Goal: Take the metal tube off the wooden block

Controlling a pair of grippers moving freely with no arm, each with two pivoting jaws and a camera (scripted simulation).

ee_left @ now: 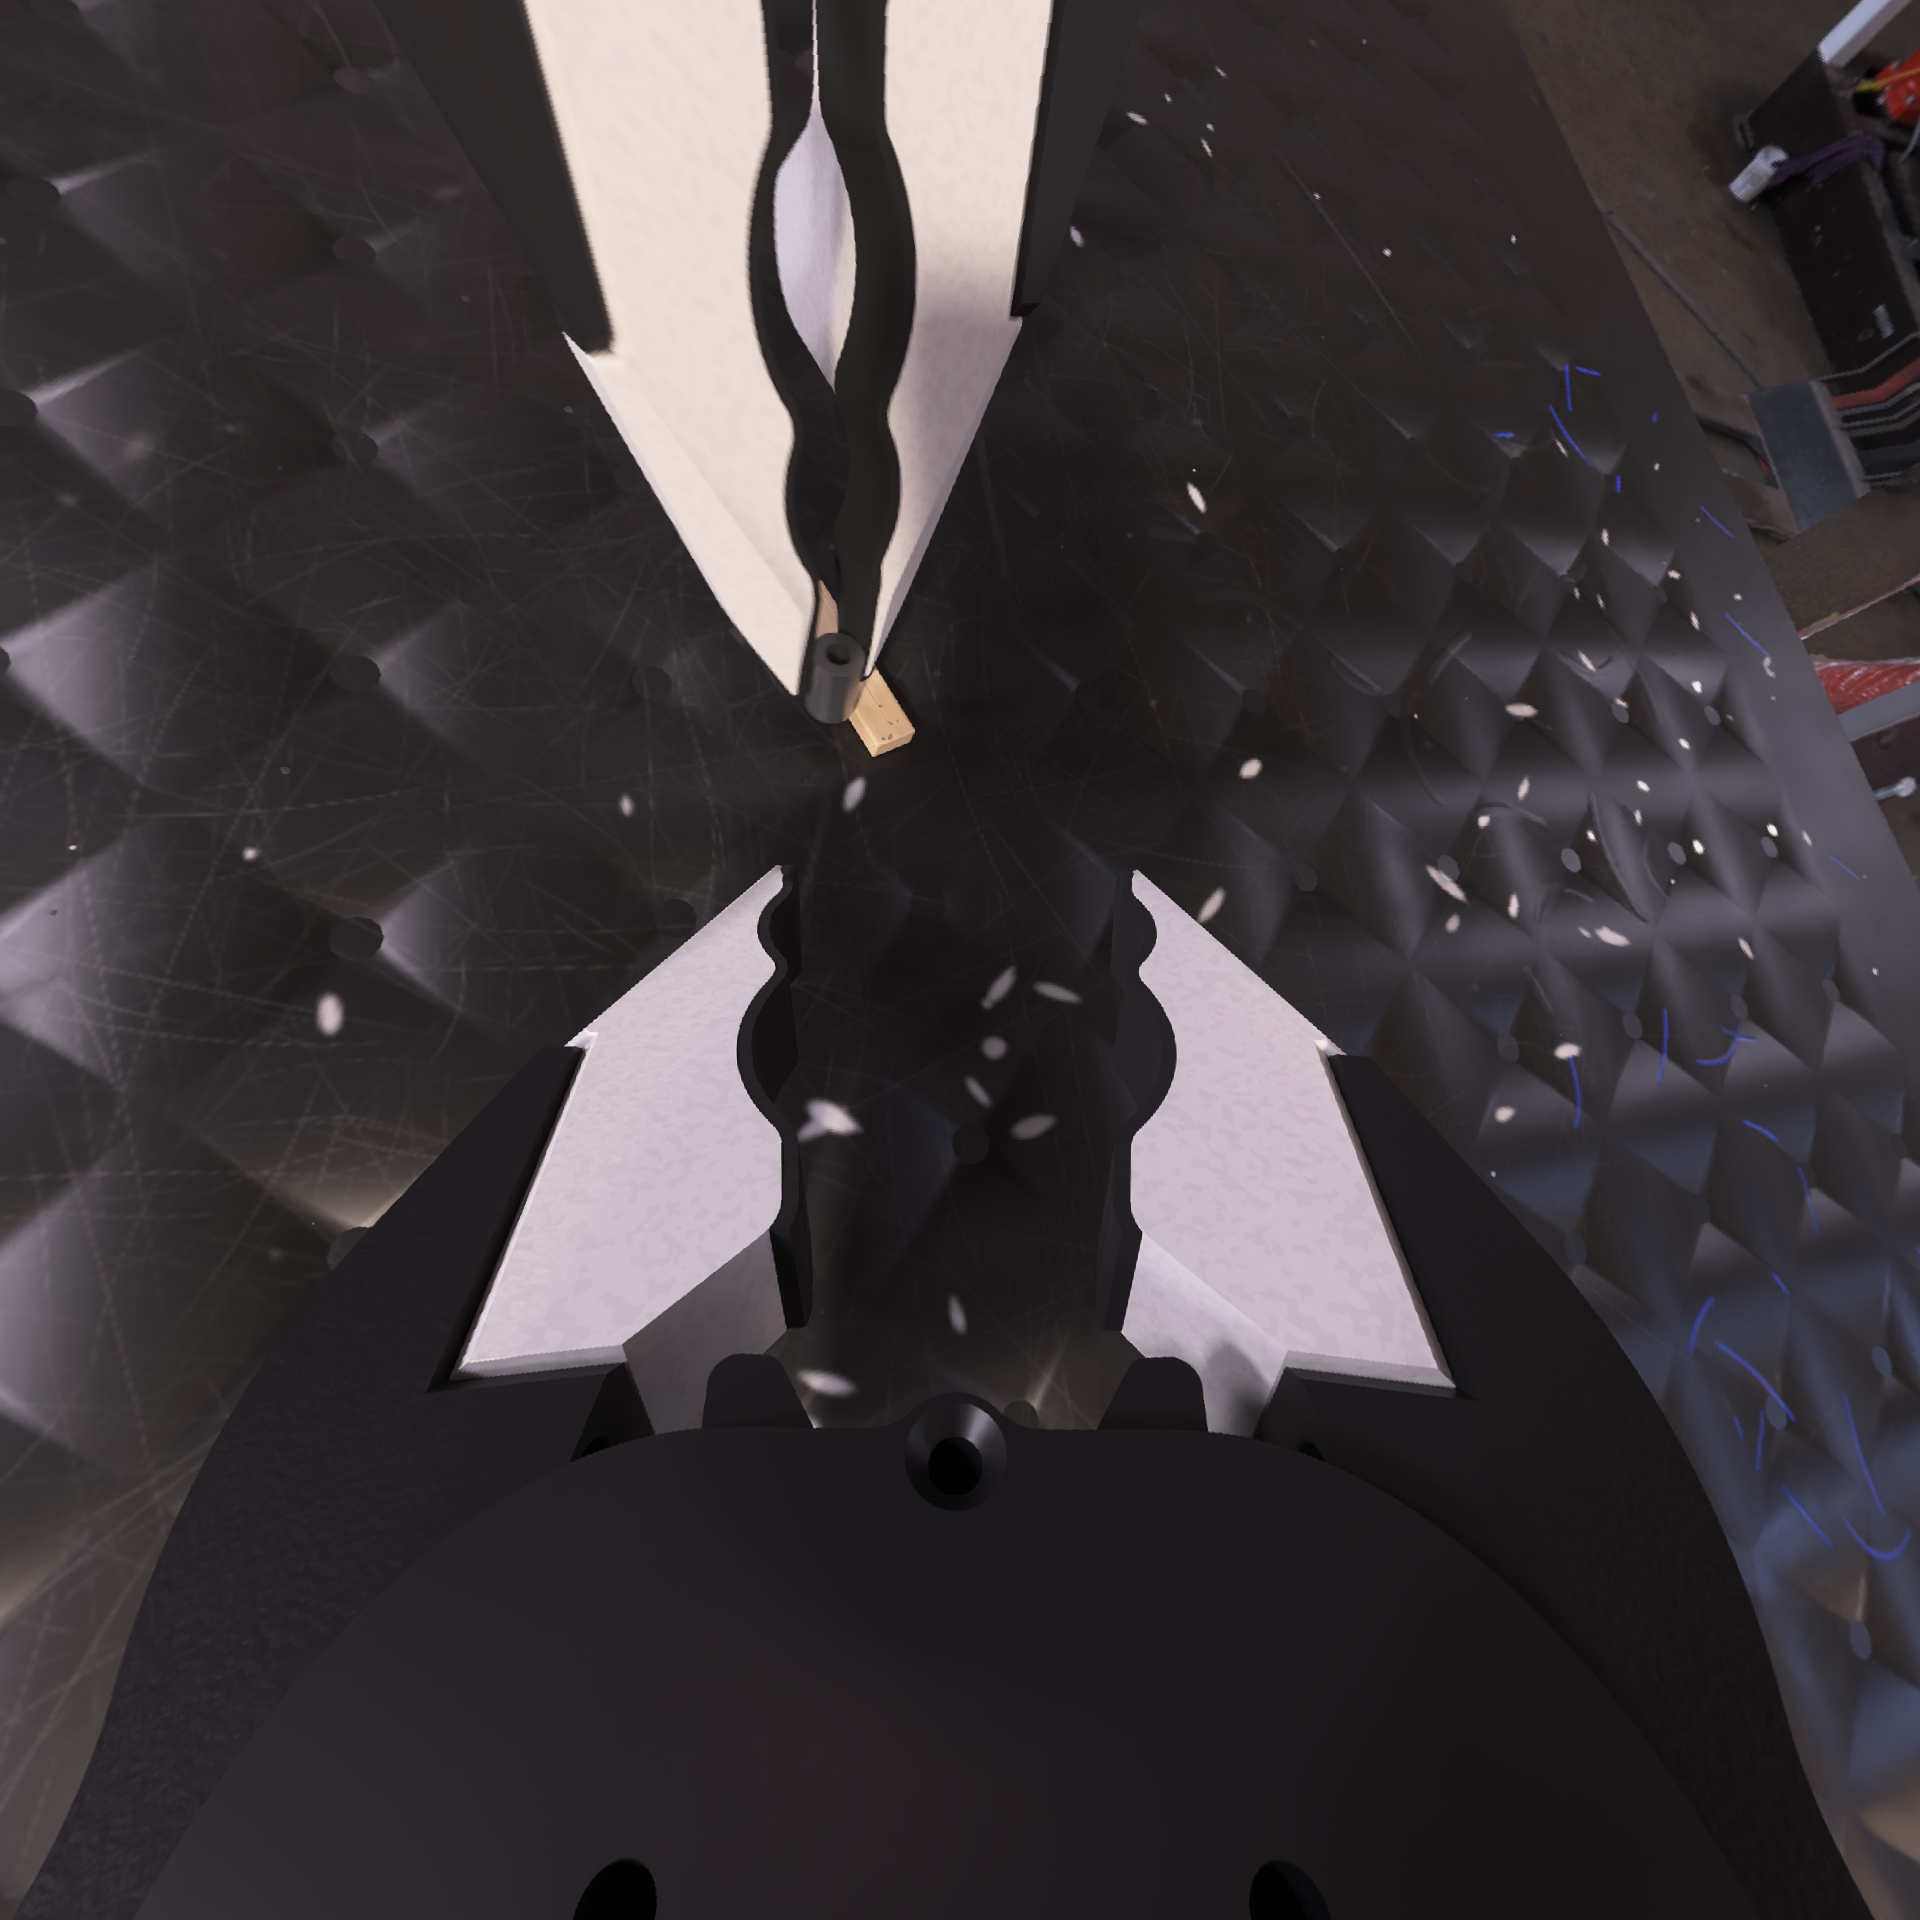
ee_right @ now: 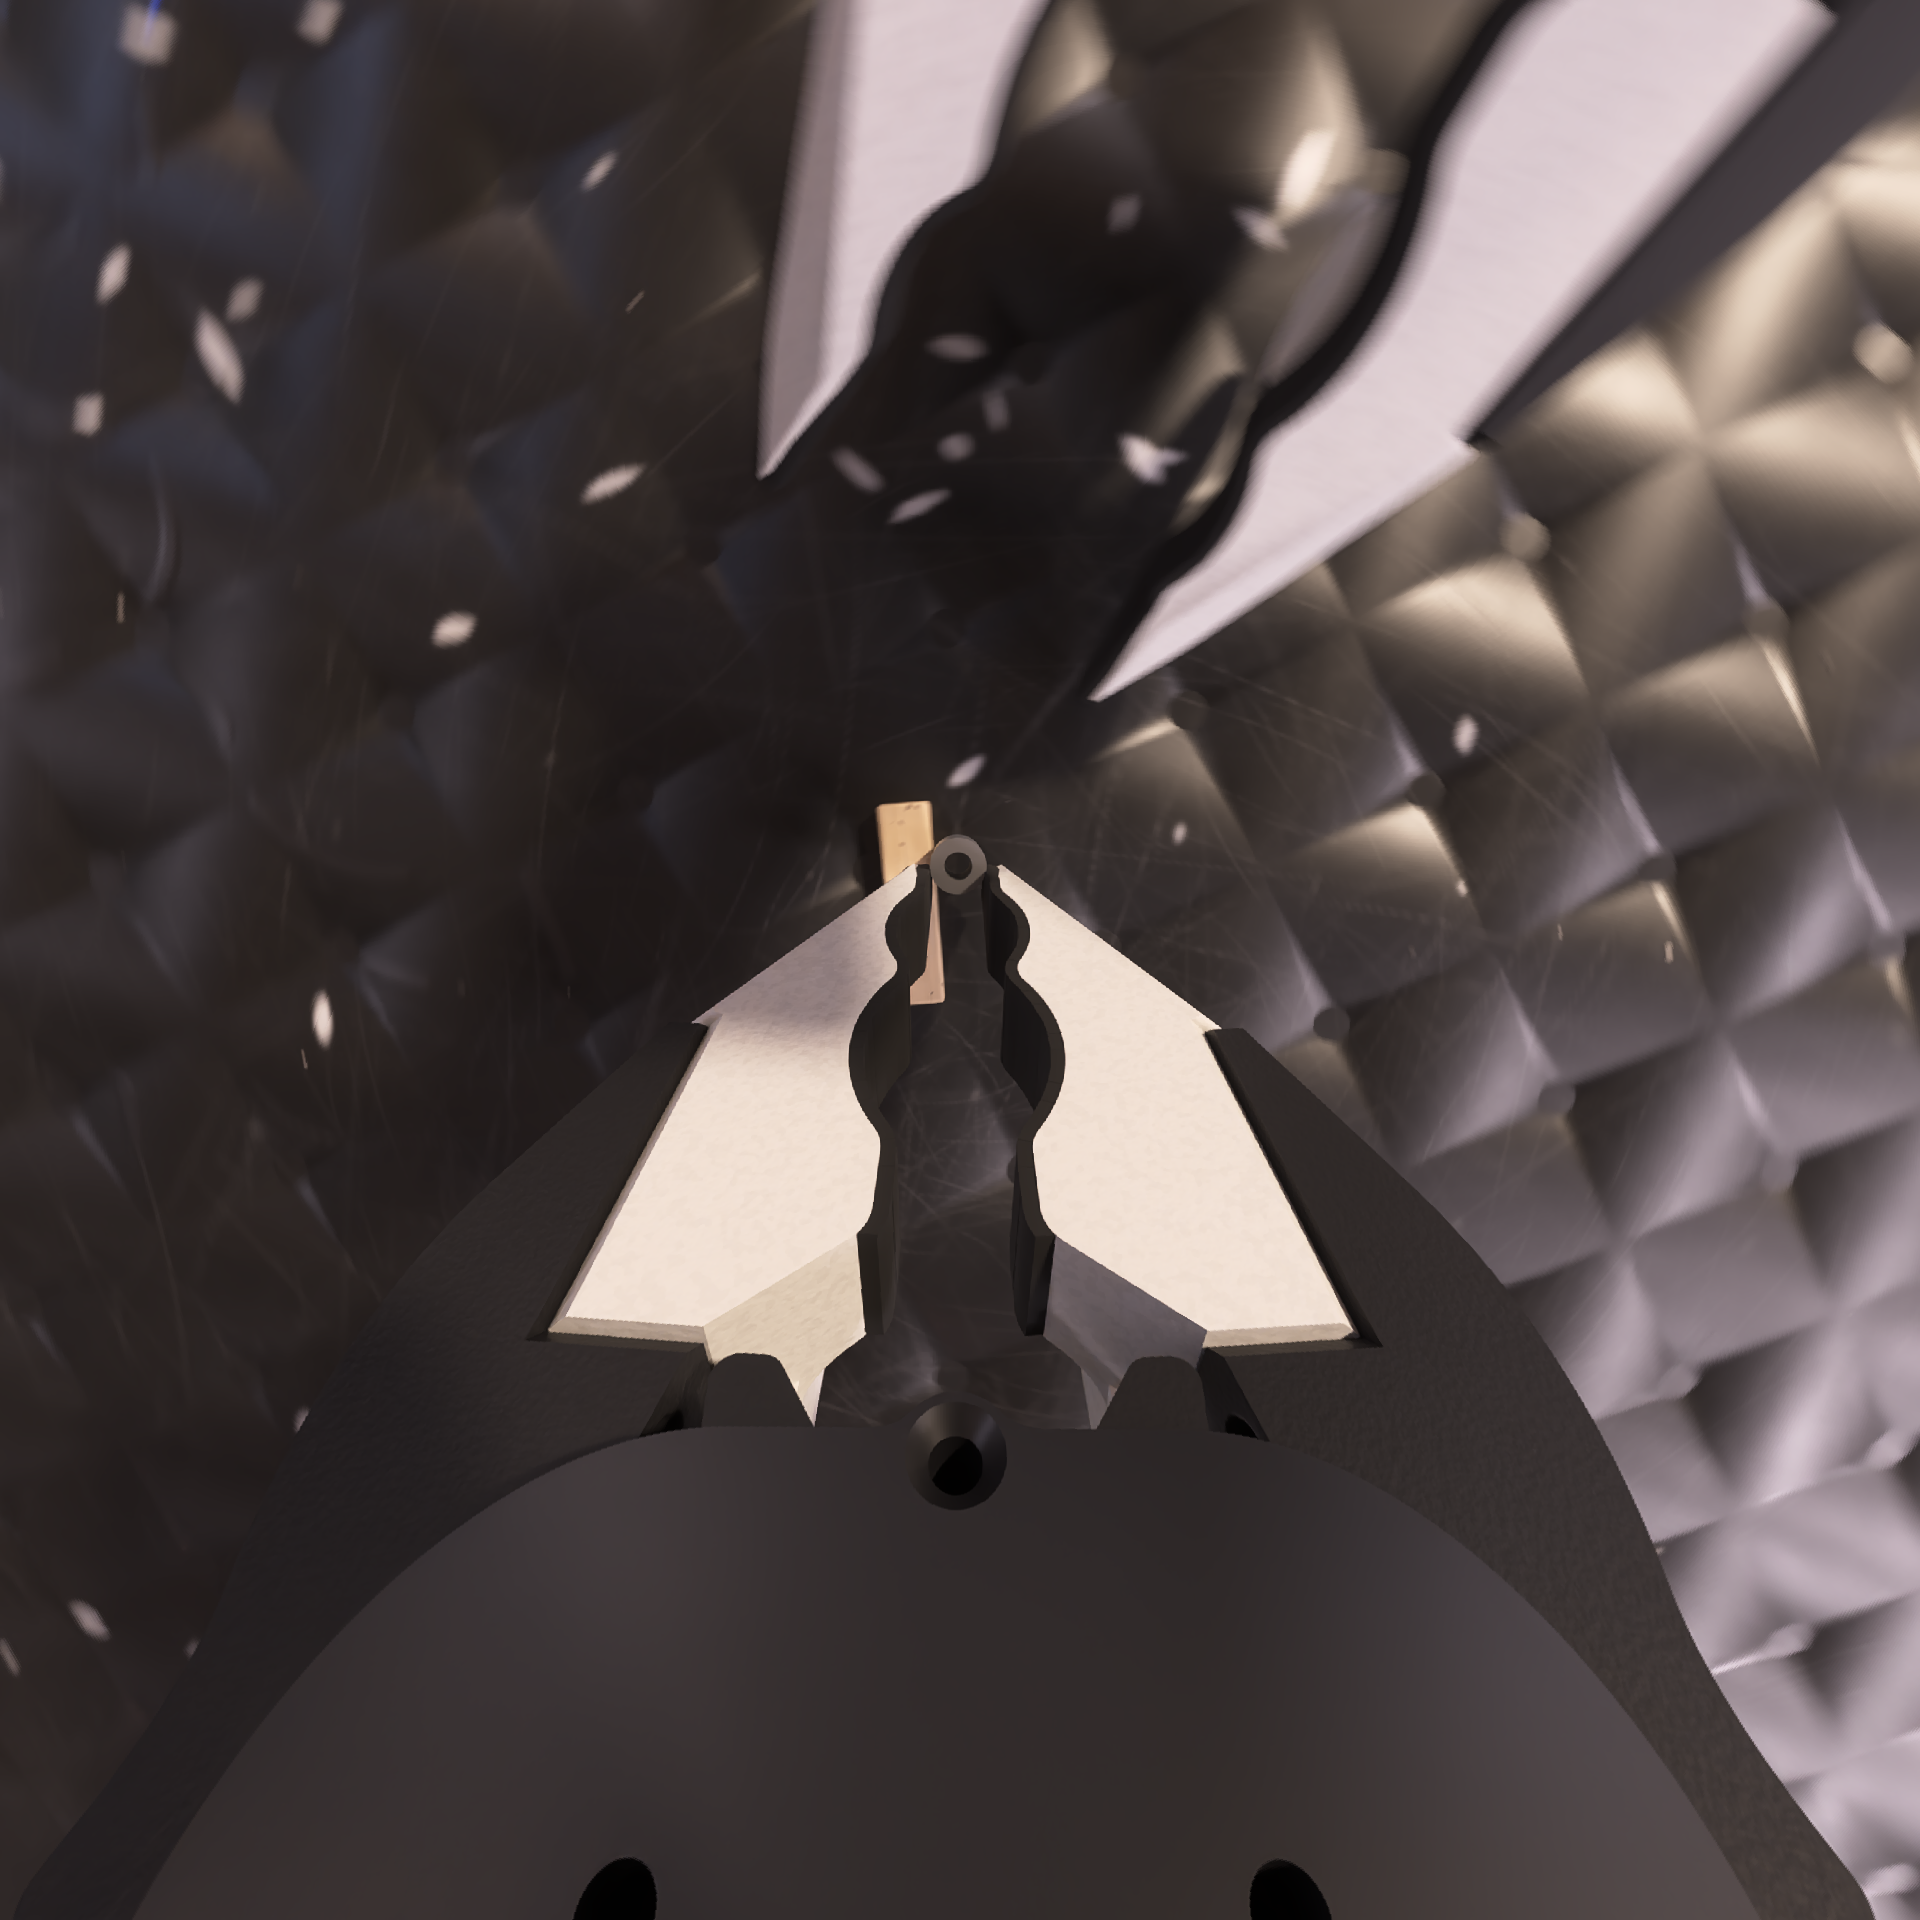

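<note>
My right gripper (ee_right: 958,871) is shut on the small dark metal tube (ee_right: 958,862), which I see end-on as a ring at its fingertips. The pale wooden block (ee_right: 904,831) sits against the tube's left side, and a strip of it runs back between the fingers. In the left wrist view the right gripper (ee_left: 840,675) comes in from the top, holding the tube (ee_left: 836,681), with the block (ee_left: 883,729) just to its right. My left gripper (ee_left: 958,878) is open and empty, pointing at them from a short distance. It also shows at the top of the right wrist view (ee_right: 935,582).
The dark, scratched metal table (ee_left: 364,727) has a diamond pattern and white flecks. Its edge runs down the right side of the left wrist view, with black cases (ee_left: 1860,270) and clutter on the floor beyond.
</note>
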